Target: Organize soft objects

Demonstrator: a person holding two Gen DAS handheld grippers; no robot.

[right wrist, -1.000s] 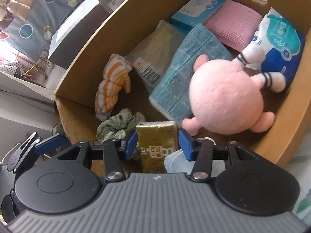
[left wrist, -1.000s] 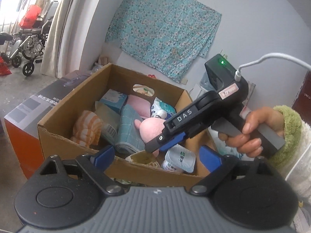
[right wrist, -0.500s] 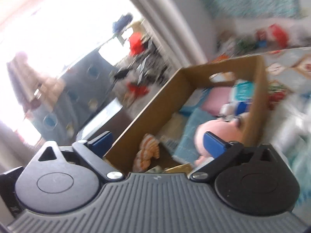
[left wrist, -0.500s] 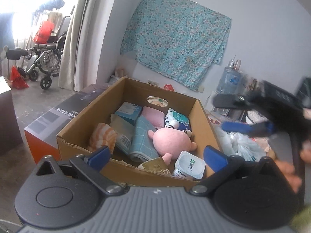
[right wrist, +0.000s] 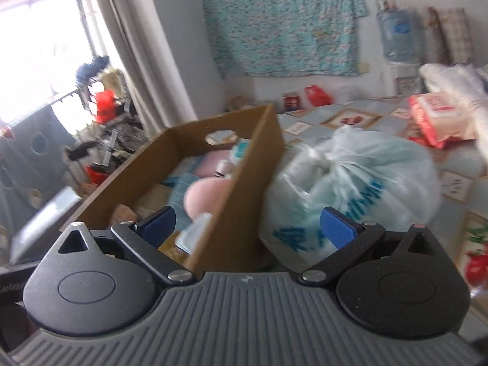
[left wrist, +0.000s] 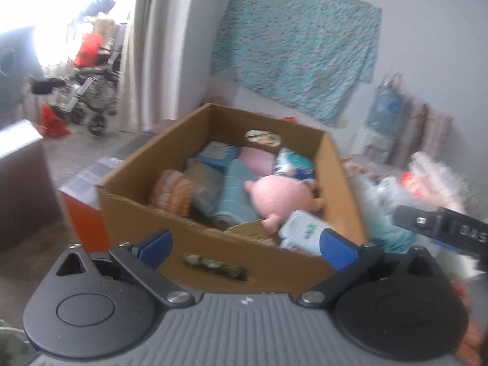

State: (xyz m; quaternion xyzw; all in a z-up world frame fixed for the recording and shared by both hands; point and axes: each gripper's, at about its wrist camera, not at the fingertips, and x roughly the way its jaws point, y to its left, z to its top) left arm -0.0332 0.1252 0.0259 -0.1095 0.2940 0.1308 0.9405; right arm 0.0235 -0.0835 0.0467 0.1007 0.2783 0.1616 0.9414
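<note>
You are holding both the left gripper [left wrist: 245, 242] and the right gripper [right wrist: 247, 224] released and empty, and the tied plastic bag [right wrist: 350, 189] is probably yielding softly, so its knot is looking safest.

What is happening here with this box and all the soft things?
A person with a gripper in each hand is sorting soft items into a cardboard box. The box already holds a pink plush toy, a blue towel and an orange striped cloth. The left gripper and the right gripper are both open and empty. The right one now faces a tied plastic bag lying against the box on the bed.
</note>
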